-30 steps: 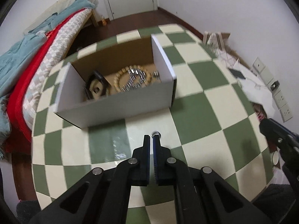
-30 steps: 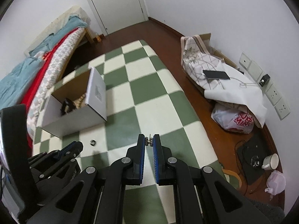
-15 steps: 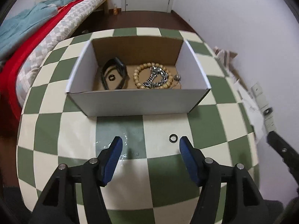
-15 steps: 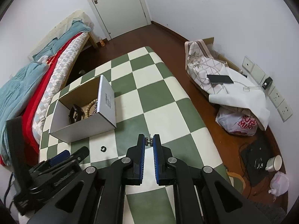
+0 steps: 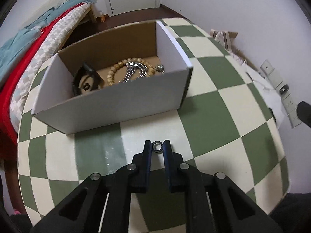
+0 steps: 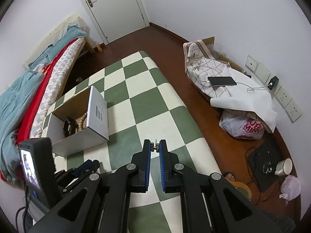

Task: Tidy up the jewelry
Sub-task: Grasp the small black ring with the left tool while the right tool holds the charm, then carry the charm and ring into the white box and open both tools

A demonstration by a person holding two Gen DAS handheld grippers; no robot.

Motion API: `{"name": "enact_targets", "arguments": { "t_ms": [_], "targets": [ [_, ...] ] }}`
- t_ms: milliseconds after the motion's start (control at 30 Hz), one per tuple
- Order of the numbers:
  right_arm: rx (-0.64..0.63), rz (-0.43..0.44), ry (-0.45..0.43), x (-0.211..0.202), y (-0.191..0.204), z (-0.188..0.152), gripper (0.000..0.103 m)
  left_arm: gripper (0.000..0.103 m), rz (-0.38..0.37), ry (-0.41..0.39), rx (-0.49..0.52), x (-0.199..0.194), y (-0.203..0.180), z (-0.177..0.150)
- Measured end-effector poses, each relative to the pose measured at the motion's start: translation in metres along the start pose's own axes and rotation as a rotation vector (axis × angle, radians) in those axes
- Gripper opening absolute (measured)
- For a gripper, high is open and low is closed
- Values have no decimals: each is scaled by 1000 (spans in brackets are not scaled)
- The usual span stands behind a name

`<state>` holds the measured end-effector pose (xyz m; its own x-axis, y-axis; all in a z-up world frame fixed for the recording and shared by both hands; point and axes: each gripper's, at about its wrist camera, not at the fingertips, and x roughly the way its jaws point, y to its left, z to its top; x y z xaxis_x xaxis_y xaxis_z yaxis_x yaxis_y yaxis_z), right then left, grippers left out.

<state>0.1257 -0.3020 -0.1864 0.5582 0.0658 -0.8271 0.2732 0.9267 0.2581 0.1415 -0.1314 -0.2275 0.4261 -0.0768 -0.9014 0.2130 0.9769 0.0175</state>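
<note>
Black ring (image 5: 157,147) sits pinched in the left hand-held gripper (image 5: 157,149) near the cardboard box (image 5: 116,101), ready for dropping in; the right hand-held gripper (image 6: 155,148) pinches a small earring (image 6: 155,145).

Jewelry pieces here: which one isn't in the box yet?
The small dark ring, held between the left gripper's fingers over the table. The bead bracelet, metal watch band and black band already lie inside the box.

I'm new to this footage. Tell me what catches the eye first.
The open cardboard box on the green-and-cream checkered tablecloth, holding a wooden bead bracelet and a silver watch band. Just in front of it, the left claw pinches a small dark ring. The right claw grips a tiny metal piece.
</note>
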Motion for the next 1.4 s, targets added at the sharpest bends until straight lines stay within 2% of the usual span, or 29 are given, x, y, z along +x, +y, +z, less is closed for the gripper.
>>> {"name": "enact_targets", "arguments": {
  "t_ms": [200,267,400,533,700,933,1033,1067,1100,1133,1167,1200,1300,1333,1367,1400],
  "targets": [
    [-20,49,-25,-17,16,8,9,9,-50,-75,-97,-57,43,19],
    [-34,82,-30,-20,29,13,9,9,-61,-114,-129,-81,63,32],
    [-82,145,-19,-17,61,24,9,9,-78,-145,-167,-102,93,59],
    [-138,205,32,5,102,46,9,10,-73,-116,-156,-93,111,90],
    [-176,237,126,48,138,74,9,10,-80,-62,-177,-67,132,115],
    [-253,186,257,102,164,105,9,13,-54,-14,-193,-44,150,136],
    [-271,169,274,110,167,114,10,15,-35,-8,-203,-41,155,140],
    [-269,168,280,112,167,117,16,19,-24,-10,-203,-41,156,142],
    [-268,166,280,112,166,119,26,32,-7,-12,-203,-41,156,143],
    [-266,167,276,111,166,121,31,50,-2,-21,-205,-42,157,142],
    [-263,172,273,110,166,123,38,59,4,-31,-209,-45,158,143],
    [-262,170,267,108,165,124,39,73,13,-38,-211,-46,158,143],
    [-239,183,250,99,161,127,41,84,33,-53,-215,-51,160,142],
    [-238,170,244,95,160,127,44,97,47,-53,-214,-52,160,141],
    [-247,157,236,91,160,126,53,102,57,-54,-214,-53,161,140],
    [-259,137,229,89,161,124,68,103,72,-58,-211,-55,161,138]
  ]
}}
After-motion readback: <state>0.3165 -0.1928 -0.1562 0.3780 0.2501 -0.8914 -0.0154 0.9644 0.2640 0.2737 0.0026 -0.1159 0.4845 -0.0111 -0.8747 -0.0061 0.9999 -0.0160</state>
